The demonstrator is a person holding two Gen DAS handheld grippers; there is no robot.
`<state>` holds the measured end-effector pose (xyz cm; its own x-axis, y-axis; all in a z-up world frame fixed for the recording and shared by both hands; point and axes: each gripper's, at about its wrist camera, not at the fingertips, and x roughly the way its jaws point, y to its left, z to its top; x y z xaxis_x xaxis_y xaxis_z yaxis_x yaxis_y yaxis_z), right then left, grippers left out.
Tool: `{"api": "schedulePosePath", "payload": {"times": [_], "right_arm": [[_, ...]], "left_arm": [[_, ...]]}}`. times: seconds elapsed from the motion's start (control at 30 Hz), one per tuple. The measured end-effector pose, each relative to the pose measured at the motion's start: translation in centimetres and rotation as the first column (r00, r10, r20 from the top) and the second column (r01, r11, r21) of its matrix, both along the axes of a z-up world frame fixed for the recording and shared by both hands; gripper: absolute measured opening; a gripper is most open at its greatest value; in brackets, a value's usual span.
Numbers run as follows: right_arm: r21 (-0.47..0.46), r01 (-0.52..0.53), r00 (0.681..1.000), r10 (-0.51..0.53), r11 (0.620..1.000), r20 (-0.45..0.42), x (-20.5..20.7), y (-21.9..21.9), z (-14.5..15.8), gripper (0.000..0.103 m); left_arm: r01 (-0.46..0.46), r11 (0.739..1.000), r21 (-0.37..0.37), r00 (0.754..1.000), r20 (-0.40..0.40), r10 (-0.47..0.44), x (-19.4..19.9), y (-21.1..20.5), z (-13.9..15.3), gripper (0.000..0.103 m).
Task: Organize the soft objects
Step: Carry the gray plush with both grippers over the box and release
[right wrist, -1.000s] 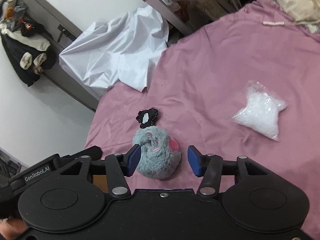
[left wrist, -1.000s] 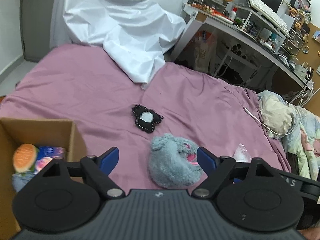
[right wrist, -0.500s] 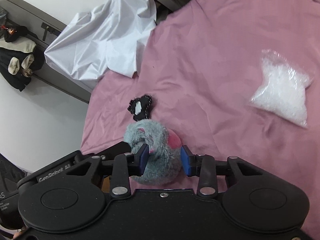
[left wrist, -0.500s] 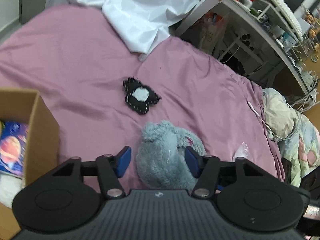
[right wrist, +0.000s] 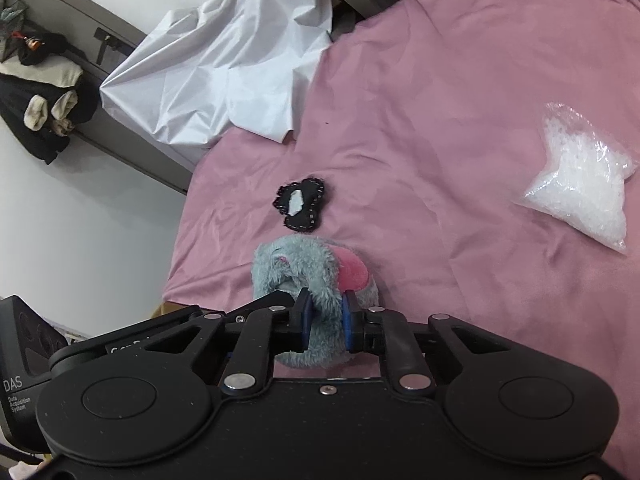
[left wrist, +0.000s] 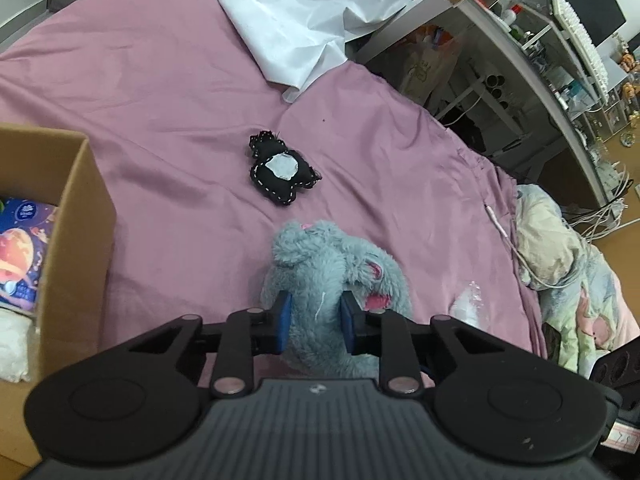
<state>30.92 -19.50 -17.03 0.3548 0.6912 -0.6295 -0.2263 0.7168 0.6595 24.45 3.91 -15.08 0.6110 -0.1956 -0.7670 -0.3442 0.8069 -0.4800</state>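
A grey plush toy (left wrist: 320,264) with pink patches lies on the pink bedsheet (left wrist: 160,92). My left gripper (left wrist: 315,318) is shut on it, its blue pads squeezing the fur from both sides. My right gripper (right wrist: 324,320) is also shut on the grey plush toy (right wrist: 304,264), pinching a narrower fold. A small black felt toy (left wrist: 282,172) with a white patch lies just beyond the plush; it also shows in the right wrist view (right wrist: 301,204). A clear bag of white pellets (right wrist: 580,180) lies to the right.
An open cardboard box (left wrist: 76,216) stands at the left and holds a printed blue pack (left wrist: 20,240) and other soft items. A crumpled white sheet (left wrist: 304,12) lies at the far side of the bed. A cluttered desk (left wrist: 520,36) and bundled blanket (left wrist: 560,248) are to the right.
Both grippers moved in over the grey plush toy and closed on it. One second ago both were open around it; now both squeeze its fur.
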Motion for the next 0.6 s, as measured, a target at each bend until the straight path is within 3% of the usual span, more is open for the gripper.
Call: {"api": "schedulePosePath", "payload": {"times": [0.6], "right_arm": [[0.013,-0.049,0.98,0.045,0.999,0.195,-4.9,3.0,7.6,0.015]], "left_arm": [[-0.062,0.998,0.012,0.986,0.155,0.06,-6.5,1.8,6.9,0.025]]}}
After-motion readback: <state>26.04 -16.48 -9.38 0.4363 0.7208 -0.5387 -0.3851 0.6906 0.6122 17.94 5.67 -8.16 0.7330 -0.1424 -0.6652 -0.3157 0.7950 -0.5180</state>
